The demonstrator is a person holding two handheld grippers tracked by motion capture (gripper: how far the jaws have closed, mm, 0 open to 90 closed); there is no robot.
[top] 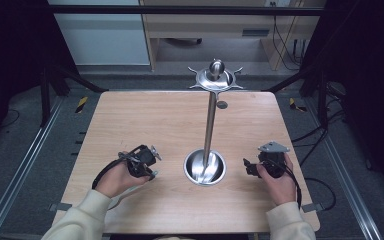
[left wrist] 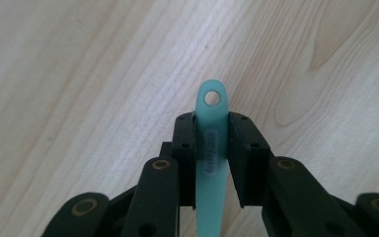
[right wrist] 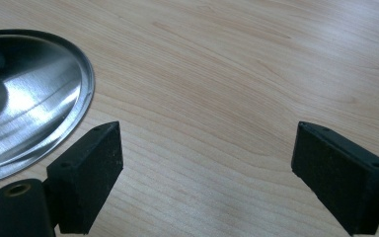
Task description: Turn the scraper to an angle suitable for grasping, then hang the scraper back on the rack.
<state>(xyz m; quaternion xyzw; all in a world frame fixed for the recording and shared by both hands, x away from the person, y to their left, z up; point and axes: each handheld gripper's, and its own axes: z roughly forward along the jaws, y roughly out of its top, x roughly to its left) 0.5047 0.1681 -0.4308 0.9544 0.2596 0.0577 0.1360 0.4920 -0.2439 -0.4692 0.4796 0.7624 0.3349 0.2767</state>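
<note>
A steel stand rises from the table, with a round dished base [top: 205,168], a thin pole [top: 209,122] and a top disc with several hooks [top: 216,78]. My left gripper [top: 143,162] is left of the base, held low over the wood. In the left gripper view it [left wrist: 212,136] is shut on a flat teal handle [left wrist: 212,121], whose end with a hanging hole sticks out past the pads. My right gripper [top: 249,167] sits just right of the base. Its black pads [right wrist: 91,170] stand wide apart, so it [right wrist: 217,170] is open over bare wood, with the base rim [right wrist: 81,106] at its left.
The wooden table [top: 145,120] ends close behind both hands at the front edge. Metal rails [top: 25,160] run along both sides on the grey floor. A small grey round mark [top: 222,104] lies near the far edge. Black frame bars stand at the far corners.
</note>
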